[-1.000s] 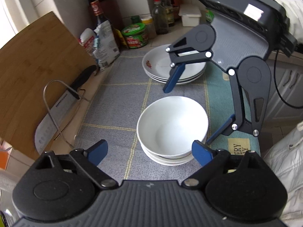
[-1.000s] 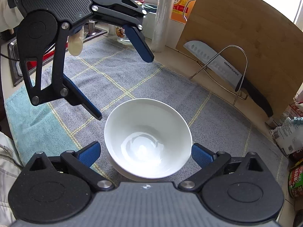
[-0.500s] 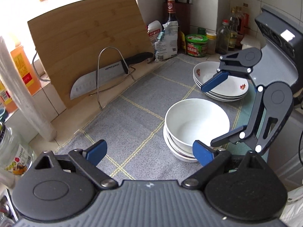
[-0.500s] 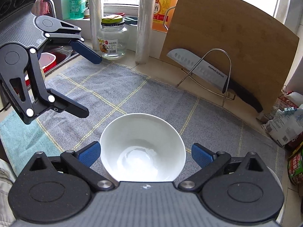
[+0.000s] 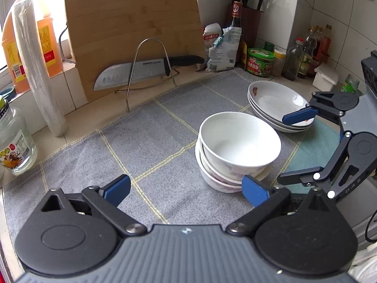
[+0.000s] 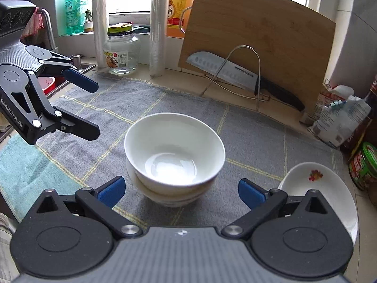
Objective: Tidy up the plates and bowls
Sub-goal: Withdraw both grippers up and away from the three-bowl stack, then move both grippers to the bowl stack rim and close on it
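1. Stack of white ceramic bowls [image 5: 238, 151]: stands on the grey checked cloth [image 5: 150, 141] covering the desk, mid-cloth. Half a second ago it lay nearer the right claw's own fingers; now it sits further ahead of them, clear of both pads.
2. Stack of shallow white plates with a red flower print [image 5: 278, 103]: just beside the bowls, toward the bottles. A second ago the right wrist view showed no plate; now one rim fills its lower right corner.
3. Left claw [image 5: 186, 189]: blue pads wide apart, holding nothing, over bare cloth with the bowls at its right pad. A second ago it faced the bowls squarely.
4. Right claw [image 6: 181, 192]: pads wide apart, empty, bowls just ahead between them.
5. Writing: "GenRobot.AI" on the left claw's arm, right wrist view only; "SUPOR" on the steel kitchen knife [image 5: 132, 72] resting in a wire stand against the bamboo cutting board [image 5: 132, 26].
6. Left wrist view only: knife block and sauce bottles. Right wrist view only: green soap bottle [image 6: 75, 11] on the sill.
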Action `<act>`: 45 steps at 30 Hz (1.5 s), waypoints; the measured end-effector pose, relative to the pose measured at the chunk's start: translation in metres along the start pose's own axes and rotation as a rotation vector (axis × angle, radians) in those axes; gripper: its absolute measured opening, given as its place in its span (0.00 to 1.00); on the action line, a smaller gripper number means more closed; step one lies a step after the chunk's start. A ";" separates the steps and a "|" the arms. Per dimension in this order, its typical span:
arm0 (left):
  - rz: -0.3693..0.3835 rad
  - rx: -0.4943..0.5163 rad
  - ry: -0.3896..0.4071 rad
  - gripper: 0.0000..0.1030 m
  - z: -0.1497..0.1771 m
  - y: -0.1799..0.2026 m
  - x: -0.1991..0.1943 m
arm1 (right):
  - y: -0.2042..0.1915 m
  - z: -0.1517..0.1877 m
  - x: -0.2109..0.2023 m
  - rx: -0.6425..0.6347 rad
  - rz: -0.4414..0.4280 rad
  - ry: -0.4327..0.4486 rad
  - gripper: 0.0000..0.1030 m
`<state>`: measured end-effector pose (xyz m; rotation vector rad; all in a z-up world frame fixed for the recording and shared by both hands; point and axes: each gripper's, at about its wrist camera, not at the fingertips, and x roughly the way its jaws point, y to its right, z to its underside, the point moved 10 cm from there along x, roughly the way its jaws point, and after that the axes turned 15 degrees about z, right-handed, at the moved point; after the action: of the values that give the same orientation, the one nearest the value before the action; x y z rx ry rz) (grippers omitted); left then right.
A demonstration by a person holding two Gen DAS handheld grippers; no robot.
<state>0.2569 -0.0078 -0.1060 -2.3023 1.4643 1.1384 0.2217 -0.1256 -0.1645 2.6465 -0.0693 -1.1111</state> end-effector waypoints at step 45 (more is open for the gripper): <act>0.179 0.392 -0.294 0.97 0.018 0.035 0.069 | -0.003 0.027 0.034 -0.088 -0.028 -0.075 1.00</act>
<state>0.2334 -0.0638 -0.1577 -1.6969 1.6272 1.0622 0.2260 -0.1340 -0.2072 2.5365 0.0026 -1.1940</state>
